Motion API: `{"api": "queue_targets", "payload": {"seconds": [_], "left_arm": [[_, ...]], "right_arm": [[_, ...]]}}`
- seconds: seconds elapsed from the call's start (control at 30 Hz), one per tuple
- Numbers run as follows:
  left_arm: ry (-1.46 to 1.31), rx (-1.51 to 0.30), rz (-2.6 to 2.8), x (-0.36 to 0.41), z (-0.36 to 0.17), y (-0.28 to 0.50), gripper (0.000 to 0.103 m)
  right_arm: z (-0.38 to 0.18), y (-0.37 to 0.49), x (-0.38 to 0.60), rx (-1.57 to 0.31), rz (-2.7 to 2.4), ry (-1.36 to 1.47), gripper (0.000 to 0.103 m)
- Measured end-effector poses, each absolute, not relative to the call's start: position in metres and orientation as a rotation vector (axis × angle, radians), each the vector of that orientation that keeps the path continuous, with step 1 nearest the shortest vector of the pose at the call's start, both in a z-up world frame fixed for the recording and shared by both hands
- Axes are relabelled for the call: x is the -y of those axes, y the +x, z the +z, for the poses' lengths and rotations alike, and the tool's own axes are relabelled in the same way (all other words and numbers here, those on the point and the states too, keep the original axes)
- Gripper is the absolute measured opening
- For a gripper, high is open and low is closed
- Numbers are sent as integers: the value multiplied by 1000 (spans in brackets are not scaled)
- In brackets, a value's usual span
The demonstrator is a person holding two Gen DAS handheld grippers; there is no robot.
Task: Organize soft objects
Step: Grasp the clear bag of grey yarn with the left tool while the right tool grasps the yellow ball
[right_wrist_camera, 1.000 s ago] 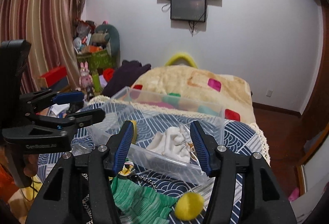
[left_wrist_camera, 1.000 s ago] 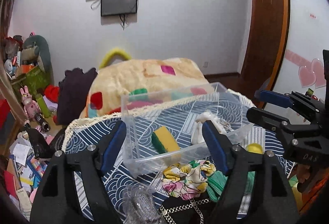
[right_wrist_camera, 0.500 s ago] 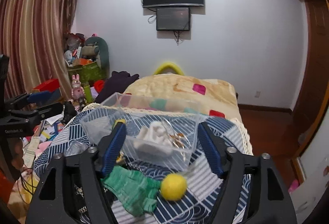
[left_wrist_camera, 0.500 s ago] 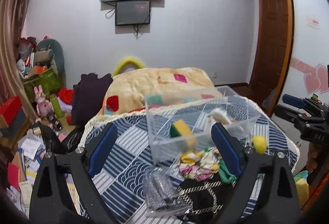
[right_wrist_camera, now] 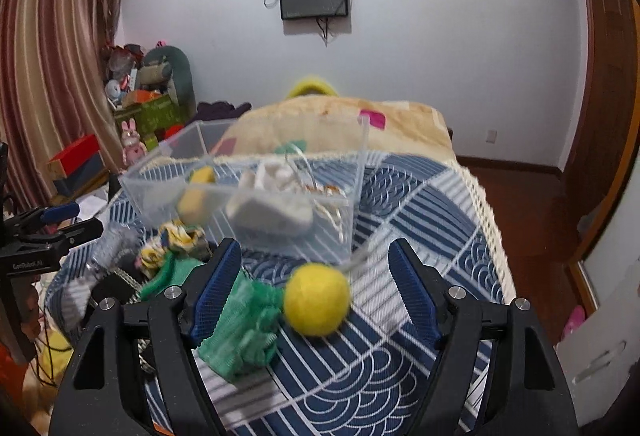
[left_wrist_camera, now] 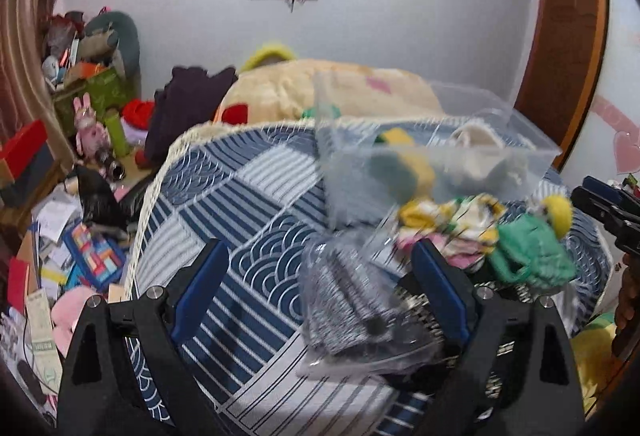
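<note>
My left gripper (left_wrist_camera: 320,288) stands open low over the blue patterned tablecloth (left_wrist_camera: 248,204). A clear bag with a grey scrubber (left_wrist_camera: 348,304) lies between its pads, untouched. My right gripper (right_wrist_camera: 316,292) is open around a yellow felt ball (right_wrist_camera: 316,300), with gaps on both sides. A green knit cloth (right_wrist_camera: 240,324) lies by its left pad. Behind stands a clear plastic bin (right_wrist_camera: 256,204) that holds a yellow-green sponge (right_wrist_camera: 196,196) and a white cloth (right_wrist_camera: 272,204). A floral cloth (left_wrist_camera: 448,220) lies in front of the bin.
A black item with a chain (left_wrist_camera: 424,320) lies under the bag. A beige blanket (left_wrist_camera: 340,92) is heaped behind the table. Toys, boxes and papers (left_wrist_camera: 80,244) clutter the floor at the left. A wooden door (left_wrist_camera: 568,36) is on the right.
Both grippers have sunk toward the table and spread their jaws wider. The scrubber bag now sits between the left pads and the yellow ball between the right pads.
</note>
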State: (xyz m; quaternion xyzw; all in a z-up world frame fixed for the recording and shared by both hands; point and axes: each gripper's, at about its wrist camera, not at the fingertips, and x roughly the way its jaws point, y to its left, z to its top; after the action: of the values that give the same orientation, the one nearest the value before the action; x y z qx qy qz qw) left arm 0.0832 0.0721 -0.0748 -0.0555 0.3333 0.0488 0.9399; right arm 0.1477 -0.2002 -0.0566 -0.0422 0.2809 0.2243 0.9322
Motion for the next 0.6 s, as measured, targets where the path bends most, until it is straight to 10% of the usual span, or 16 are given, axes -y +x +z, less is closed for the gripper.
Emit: {"api": "queue_targets", "payload": {"seconds": [0.37,0.6], "left_arm": [[-196,-741,61,-82,-107,86,84],[-190,-756,16,-75,-111,86,57]], "right_arm": [[-83,149,200,-653,447,-86,72],[-86,150,204,-663,448,-91,35]]}}
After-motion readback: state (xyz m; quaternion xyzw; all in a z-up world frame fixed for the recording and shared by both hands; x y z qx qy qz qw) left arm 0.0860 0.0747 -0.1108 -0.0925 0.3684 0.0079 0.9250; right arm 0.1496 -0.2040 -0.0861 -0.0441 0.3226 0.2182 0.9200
